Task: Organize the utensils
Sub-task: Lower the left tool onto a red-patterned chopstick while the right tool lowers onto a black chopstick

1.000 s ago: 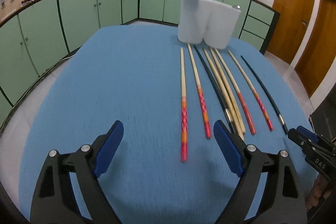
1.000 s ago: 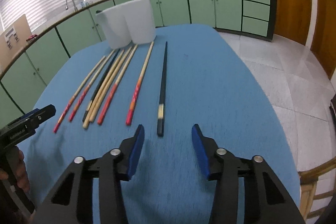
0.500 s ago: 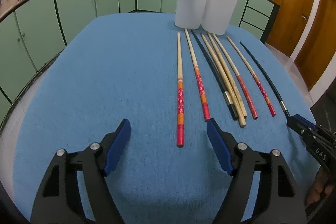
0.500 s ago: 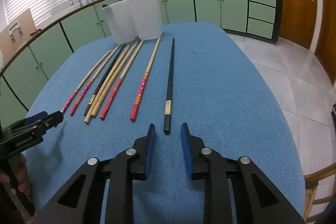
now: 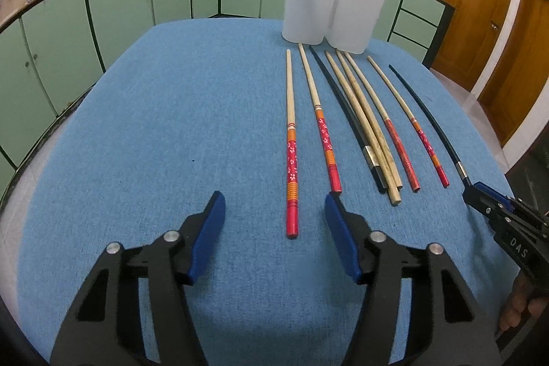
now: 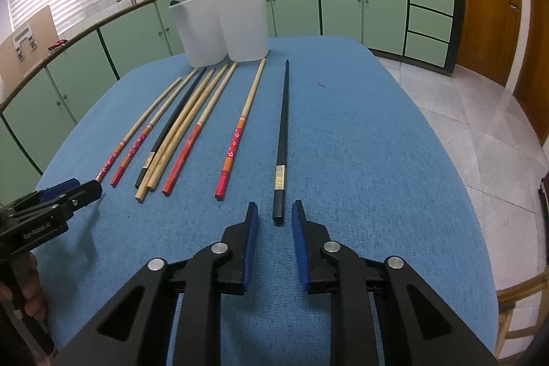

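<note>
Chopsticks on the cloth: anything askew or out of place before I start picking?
Mostly a tidy row. The odd spot is mid-row: a black chopstick and two plain bamboo ones lie bunched and touching, angled across each other. Nothing looks broken.

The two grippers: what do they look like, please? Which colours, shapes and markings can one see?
Both are alike: the left gripper and right gripper have black plastic frames with cut-out openings, silver round bolts at the joints, and flat blue pads on the fingers. White lettering is printed on each body's side. No cables or sleeves are visible.
</note>
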The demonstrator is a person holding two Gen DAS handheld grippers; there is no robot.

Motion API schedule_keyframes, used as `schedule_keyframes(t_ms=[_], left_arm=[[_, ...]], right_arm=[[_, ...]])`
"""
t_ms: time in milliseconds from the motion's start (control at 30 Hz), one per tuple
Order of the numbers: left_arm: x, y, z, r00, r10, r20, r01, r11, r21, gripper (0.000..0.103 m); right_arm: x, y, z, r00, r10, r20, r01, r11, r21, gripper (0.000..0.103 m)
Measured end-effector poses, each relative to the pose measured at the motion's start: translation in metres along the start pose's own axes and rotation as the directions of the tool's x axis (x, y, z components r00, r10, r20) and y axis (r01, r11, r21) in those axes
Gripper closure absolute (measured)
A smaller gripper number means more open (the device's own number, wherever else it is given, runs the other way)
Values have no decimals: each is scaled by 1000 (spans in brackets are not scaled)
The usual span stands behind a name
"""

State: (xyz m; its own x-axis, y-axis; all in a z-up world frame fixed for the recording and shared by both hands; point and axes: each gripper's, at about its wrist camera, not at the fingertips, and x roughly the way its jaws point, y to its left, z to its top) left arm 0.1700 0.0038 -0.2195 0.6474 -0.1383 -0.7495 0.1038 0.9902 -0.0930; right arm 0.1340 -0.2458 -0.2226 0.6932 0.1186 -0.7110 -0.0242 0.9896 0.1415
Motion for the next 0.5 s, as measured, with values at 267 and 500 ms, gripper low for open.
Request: schedule_keyframes(t_ms=[267, 500], left_arm=[[-4, -11, -6, 1000, 2, 5, -2, 999, 47, 69], [-4, -21, -8, 1000, 1, 11, -2, 997, 77, 88]], right_arm=[[0, -1, -1, 1000, 5, 0, -5, 1000, 7, 83], [2, 0, 0, 1000, 4, -2, -4, 1000, 13, 83]])
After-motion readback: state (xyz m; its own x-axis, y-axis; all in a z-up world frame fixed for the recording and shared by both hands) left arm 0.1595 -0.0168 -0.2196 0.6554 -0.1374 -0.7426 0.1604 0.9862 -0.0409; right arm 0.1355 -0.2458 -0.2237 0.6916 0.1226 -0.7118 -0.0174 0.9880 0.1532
